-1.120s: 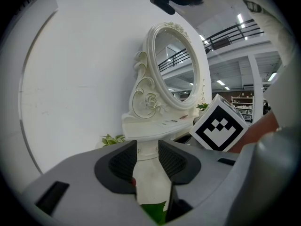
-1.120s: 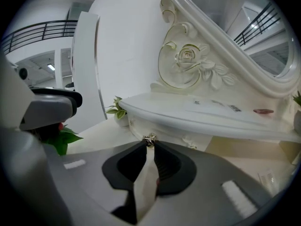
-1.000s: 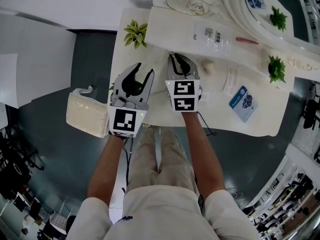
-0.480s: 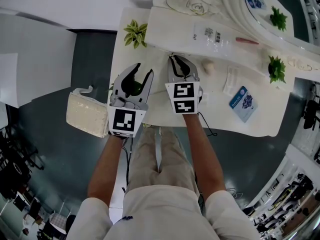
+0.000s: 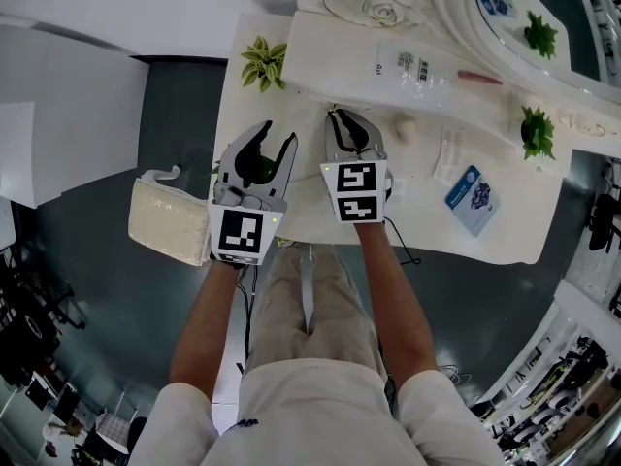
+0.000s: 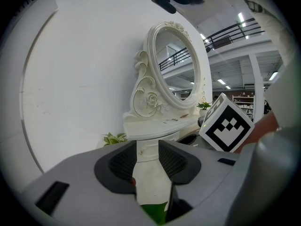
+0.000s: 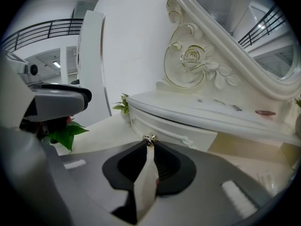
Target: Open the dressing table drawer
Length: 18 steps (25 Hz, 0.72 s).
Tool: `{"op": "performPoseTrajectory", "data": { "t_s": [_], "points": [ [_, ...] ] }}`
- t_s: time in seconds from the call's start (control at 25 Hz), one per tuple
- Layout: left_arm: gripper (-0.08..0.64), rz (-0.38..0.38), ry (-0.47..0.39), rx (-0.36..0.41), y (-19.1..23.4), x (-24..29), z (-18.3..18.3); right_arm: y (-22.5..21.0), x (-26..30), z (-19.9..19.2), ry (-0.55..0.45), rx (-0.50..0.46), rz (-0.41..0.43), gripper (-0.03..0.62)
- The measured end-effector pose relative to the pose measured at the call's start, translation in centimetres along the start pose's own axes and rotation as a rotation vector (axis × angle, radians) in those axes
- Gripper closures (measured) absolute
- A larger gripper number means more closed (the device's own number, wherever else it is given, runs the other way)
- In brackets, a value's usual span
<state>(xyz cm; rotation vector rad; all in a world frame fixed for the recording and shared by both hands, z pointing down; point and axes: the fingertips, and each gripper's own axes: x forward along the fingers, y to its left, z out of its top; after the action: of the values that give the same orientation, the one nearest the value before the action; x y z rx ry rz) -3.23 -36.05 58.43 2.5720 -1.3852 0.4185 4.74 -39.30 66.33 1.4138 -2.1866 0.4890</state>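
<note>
A person standing at a white dressing table [image 5: 417,226] works a two-jaw gripper in each hand. The right gripper [image 7: 150,145] reaches forward and slightly down to the small drawer [image 7: 175,132] under the table's raised shelf, its dark pads drawn nearly together on the drawer's little metal knob [image 7: 149,138] at their very tips. The pinch looks firm, though the knob is small and the exact contact is hard to judge. The drawer front sits flush with its frame, closed. The left gripper [image 6: 147,149] hangs just beside the right one, on the person's left, over the near corner of the tabletop. Its jaws stand apart with nothing pressed between the pads, and the green leaves [image 6: 154,213] of a small plant show below and between them. Behind the drawer rises an oval mirror [image 6: 178,62] in a carved white frame with a moulded rose [image 7: 194,55] at its base. Seen from the head camera, the table also carries a leafy potted plant [image 5: 262,63] at its far left corner, a clear printed packet [image 5: 412,68] and a slim red stick [image 5: 480,79] on the shelf, and a blue card [image 5: 473,200] lying flat toward the right. A cream cushioned stool [image 5: 170,223] stands on the dark floor to the left of the table — well clear of both grippers.
</note>
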Motion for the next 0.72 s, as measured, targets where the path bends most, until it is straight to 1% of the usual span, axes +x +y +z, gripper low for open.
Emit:
{"op": "performPoseTrajectory", "data": {
  "t_s": [0.72],
  "points": [
    [0.410,0.010,0.006,-0.001,0.01,-0.25,-0.11,0.80,-0.84,-0.71,0.009,0.004,0.011,0.537]
  ]
}}
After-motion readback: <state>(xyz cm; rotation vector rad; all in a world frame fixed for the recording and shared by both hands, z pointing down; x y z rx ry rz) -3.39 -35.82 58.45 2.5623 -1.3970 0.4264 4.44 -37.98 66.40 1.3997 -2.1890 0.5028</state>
